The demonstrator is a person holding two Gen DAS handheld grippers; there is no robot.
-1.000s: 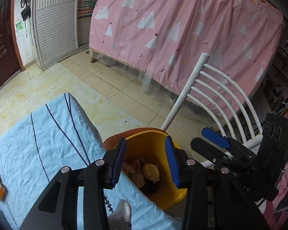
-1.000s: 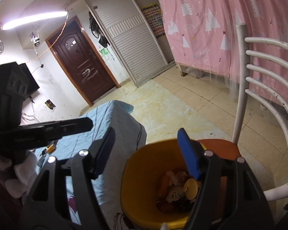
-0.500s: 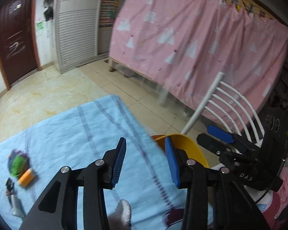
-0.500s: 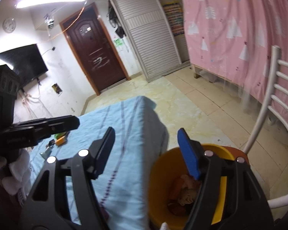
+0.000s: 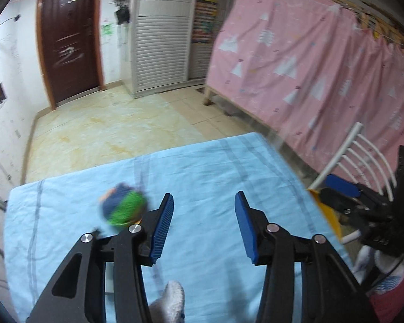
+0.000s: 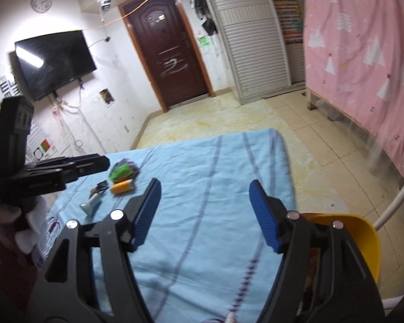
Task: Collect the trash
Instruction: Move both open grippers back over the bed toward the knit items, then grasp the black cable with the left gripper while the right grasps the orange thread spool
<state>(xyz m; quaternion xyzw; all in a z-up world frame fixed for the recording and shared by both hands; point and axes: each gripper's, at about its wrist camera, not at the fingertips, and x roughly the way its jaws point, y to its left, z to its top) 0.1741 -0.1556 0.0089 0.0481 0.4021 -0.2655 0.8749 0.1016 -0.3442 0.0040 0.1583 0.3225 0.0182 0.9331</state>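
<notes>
Several pieces of trash lie on the blue-clothed table (image 6: pixel 215 177): a green and blue crumpled wrapper (image 6: pixel 121 172), an orange piece (image 6: pixel 122 187), a pale tube (image 6: pixel 90 204) and a small dark scrap (image 6: pixel 102 185). In the left wrist view the wrapper (image 5: pixel 122 207) appears blurred, just left of my left gripper (image 5: pixel 203 223). Its jaws are opening and nothing is between them. My right gripper (image 6: pixel 204 210) hangs open and empty over the cloth, right of the trash. A yellow bin (image 6: pixel 358 231) holding scraps stands off the table's right edge.
A white slatted chair (image 5: pixel 363 156) stands behind the bin (image 5: pixel 328 212). A pink curtain (image 5: pixel 309 67) hangs at the right. Beyond the table are tiled floor (image 6: pixel 256 118), a brown door (image 6: pixel 169 53) and a wall TV (image 6: pixel 54 62). A gloved hand (image 6: pixel 27 231) holds the left gripper (image 6: pixel 67 169).
Both views swung left, from over the yellow bin to over the blue cloth. The trash pieces came closer in view. The left jaws spread a little wider.
</notes>
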